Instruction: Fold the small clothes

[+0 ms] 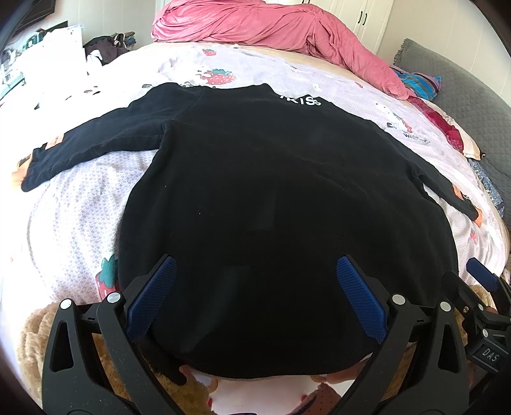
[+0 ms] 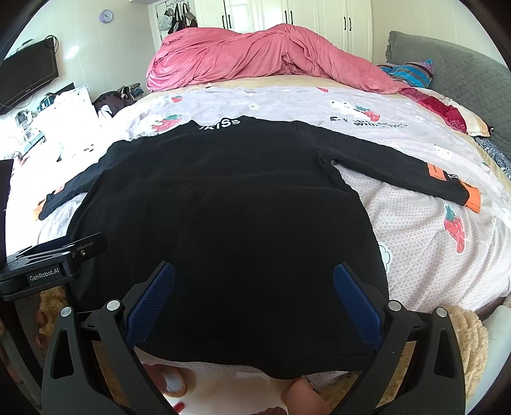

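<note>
Left wrist view: black long-sleeved top (image 1: 271, 198) lies flat on the bed, on a pale strawberry-print quilt (image 1: 80, 223), back side up as far as I can tell, white lettering (image 1: 301, 100) at the far neck edge. Both sleeves are spread outward; the left-hand sleeve (image 1: 89, 140) carries orange patches near its cuff. Left tongs (image 1: 255, 297) stand wide apart over the near hem, blue pads (image 1: 153, 297) either side of the fabric, clamped on nothing; contact with the cloth cannot be judged. Right tongs (image 1: 479, 287) show at the lower right edge, just beside the hem corner. A crumpled pink duvet (image 1: 271, 28) sits at the far end of the bed; a grey headboard cushion (image 1: 463, 92) is on the right. Right wrist view: same top (image 2: 223, 223) fills the middle, its right-hand sleeve (image 2: 399, 166) stretched out with an orange label and orange cuff (image 2: 472, 198). Right tongs (image 2: 254, 303) are likewise open, pads wide apart above the near hem, holding nothing. Left tongs (image 2: 48, 265) enter at the left edge, next to the hem; their state is not readable from this side. Pink duvet (image 2: 255, 54) lies beyond, white wardrobe doors (image 2: 303, 16) behind it, a dark television (image 2: 28, 73) on the left wall.
</note>
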Action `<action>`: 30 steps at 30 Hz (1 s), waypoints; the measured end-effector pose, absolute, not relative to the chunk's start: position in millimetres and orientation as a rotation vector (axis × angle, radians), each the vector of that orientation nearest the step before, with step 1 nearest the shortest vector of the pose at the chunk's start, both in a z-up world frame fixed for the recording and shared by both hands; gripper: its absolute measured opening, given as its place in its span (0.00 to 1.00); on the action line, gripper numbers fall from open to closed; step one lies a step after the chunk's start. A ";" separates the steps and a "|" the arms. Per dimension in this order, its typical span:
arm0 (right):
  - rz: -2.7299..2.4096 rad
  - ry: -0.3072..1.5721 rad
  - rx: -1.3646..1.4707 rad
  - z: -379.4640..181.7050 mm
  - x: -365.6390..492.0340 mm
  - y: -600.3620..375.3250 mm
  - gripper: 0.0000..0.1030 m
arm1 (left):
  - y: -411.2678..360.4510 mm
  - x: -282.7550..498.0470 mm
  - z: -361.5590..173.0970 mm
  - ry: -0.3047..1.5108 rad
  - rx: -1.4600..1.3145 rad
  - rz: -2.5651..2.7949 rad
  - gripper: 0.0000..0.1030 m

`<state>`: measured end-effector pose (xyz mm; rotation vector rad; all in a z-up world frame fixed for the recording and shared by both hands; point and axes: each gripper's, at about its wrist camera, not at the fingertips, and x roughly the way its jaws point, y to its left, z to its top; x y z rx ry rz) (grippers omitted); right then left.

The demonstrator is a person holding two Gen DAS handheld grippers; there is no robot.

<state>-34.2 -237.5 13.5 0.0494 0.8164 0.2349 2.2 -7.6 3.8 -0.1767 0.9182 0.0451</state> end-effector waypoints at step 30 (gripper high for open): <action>0.275 0.804 0.121 41.0 12.0 -240.0 0.96 | -2.3 55.1 34.4 0.886 -0.190 0.023 0.92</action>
